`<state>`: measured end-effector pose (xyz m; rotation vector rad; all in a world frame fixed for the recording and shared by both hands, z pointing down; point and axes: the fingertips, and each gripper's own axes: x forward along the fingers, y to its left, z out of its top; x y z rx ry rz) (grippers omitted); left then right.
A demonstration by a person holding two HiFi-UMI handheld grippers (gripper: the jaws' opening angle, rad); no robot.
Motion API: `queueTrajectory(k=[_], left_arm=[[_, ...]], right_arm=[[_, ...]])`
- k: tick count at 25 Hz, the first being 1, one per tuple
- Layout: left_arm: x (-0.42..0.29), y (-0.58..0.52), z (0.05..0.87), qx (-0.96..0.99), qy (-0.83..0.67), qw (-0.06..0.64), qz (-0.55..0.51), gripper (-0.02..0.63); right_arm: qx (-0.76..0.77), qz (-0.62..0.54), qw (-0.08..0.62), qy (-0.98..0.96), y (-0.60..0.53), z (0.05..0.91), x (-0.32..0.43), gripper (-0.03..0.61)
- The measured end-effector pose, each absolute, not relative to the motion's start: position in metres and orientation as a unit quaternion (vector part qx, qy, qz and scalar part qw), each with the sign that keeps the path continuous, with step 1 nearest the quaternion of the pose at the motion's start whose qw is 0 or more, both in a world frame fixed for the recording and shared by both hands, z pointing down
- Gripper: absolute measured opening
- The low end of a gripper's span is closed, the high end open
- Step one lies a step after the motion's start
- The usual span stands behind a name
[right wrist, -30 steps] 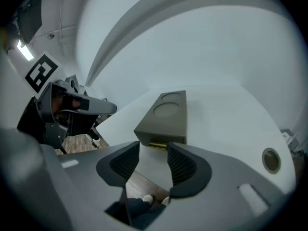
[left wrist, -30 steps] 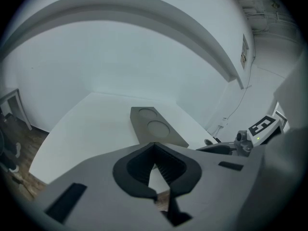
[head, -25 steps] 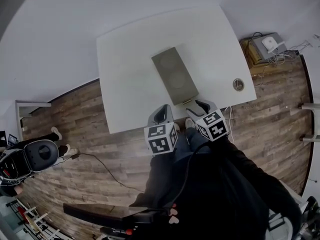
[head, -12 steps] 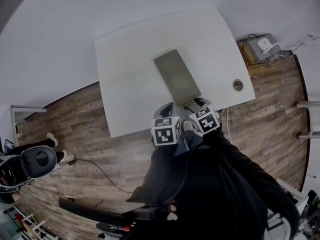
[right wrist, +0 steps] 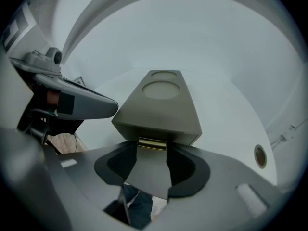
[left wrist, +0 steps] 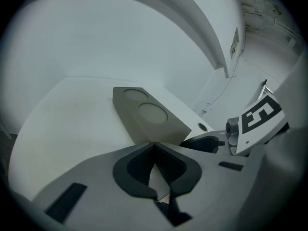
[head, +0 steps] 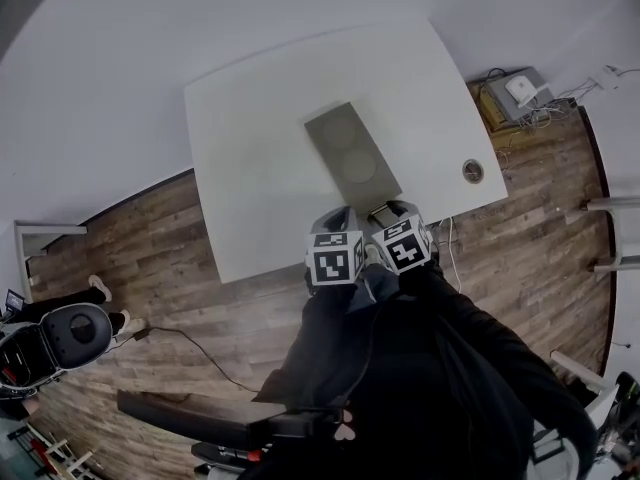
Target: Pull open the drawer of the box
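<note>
A grey oblong box (head: 350, 156) with two round marks on its lid lies in the middle of the white table (head: 260, 138). Its drawer front (right wrist: 159, 131) faces me and sits flush, with a small gold handle (right wrist: 152, 143) low on it. My right gripper (right wrist: 152, 147) is at that front. Its jaws are closing, with the handle between the fingertips and no pad pressing on it. In the head view the right gripper (head: 392, 214) meets the box's near end. My left gripper (left wrist: 154, 144) is shut on nothing, just left of the box's near corner (head: 340, 218).
A round cable hole (head: 473, 171) sits in the table to the right of the box. The table's near edge (head: 300, 253) runs under both grippers. A device with cables (head: 520, 93) lies on the wood floor at the far right. A chair (head: 60, 333) stands far left.
Both grippers have drawn closer together and nearer the box's near end. The right gripper has shifted left onto the handle. The box has not moved.
</note>
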<state>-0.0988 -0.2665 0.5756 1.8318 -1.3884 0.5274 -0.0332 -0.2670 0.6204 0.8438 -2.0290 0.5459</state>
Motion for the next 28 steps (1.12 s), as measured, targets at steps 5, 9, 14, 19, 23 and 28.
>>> queueTrajectory(k=[5,9,14,19,23,28], left_arm=[[-0.099,-0.266,0.578,0.718,-0.541,0.383,0.211,-0.006],[-0.099,-0.27,0.573,0.729,-0.537,0.372,0.203,-0.005],[-0.095,-0.273,0.57,0.741,-0.519,0.377,0.199,-0.005],[-0.096,-0.275,0.572,0.741,-0.51,0.392,0.196,-0.005],[-0.096,-0.276,0.572,0.741,-0.507,0.392,0.203,-0.005],[-0.097,-0.278,0.572,0.742,-0.512,0.381,0.206,-0.005]], right_arm=[[0.347,0.219,0.428,-0.805,-0.267,0.619,-0.031,0.17],[0.349,0.22,0.429,-0.803,-0.267,0.62,-0.031,0.166],[0.35,0.221,0.426,-0.805,-0.269,0.618,-0.032,0.165],[0.35,0.222,0.428,-0.803,-0.27,0.62,-0.032,0.164],[0.351,0.223,0.428,-0.802,-0.27,0.62,-0.032,0.164],[0.352,0.223,0.428,-0.802,-0.272,0.619,-0.034,0.164]])
